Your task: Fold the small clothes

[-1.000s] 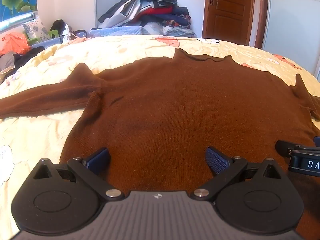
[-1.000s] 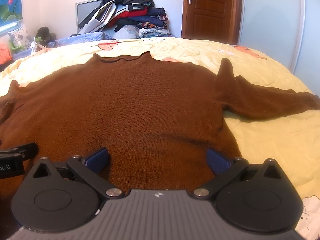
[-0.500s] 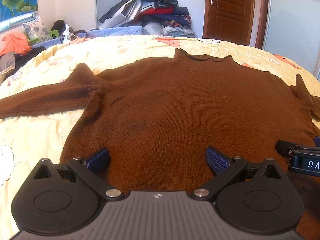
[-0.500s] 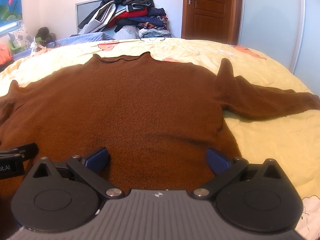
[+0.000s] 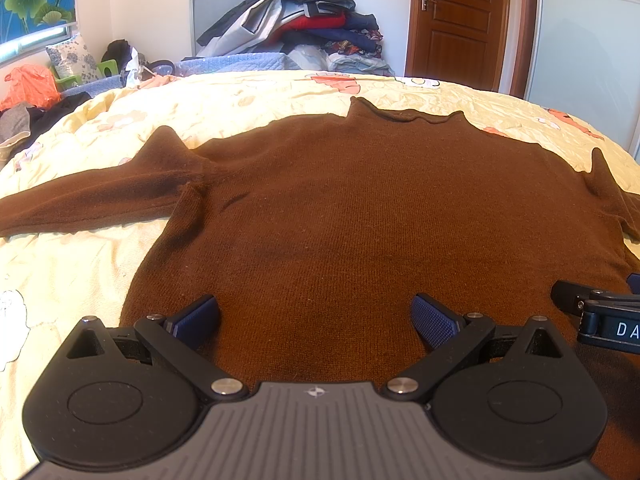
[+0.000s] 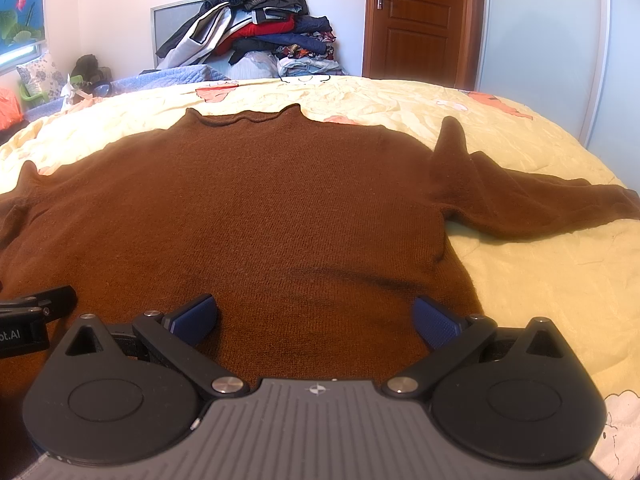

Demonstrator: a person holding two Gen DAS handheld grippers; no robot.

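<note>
On the yellow bedspread (image 5: 72,264), the soft, limp brown sweater (image 5: 360,216) is best gripped at its near hem; both the left gripper (image 5: 316,316) and the right gripper (image 6: 316,314) are held with fingers apart.

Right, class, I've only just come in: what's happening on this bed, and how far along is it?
A person holds two handheld grippers over a dark brown knitted sweater spread flat on a pale yellow quilted bedspread, collar away from the cameras and both sleeves out sideways. The left gripper and the right gripper sit side by side near the hem, jaws wide open, gripping nothing. No fold shows yet. A heap of clothes is piled beyond the bed.
</note>
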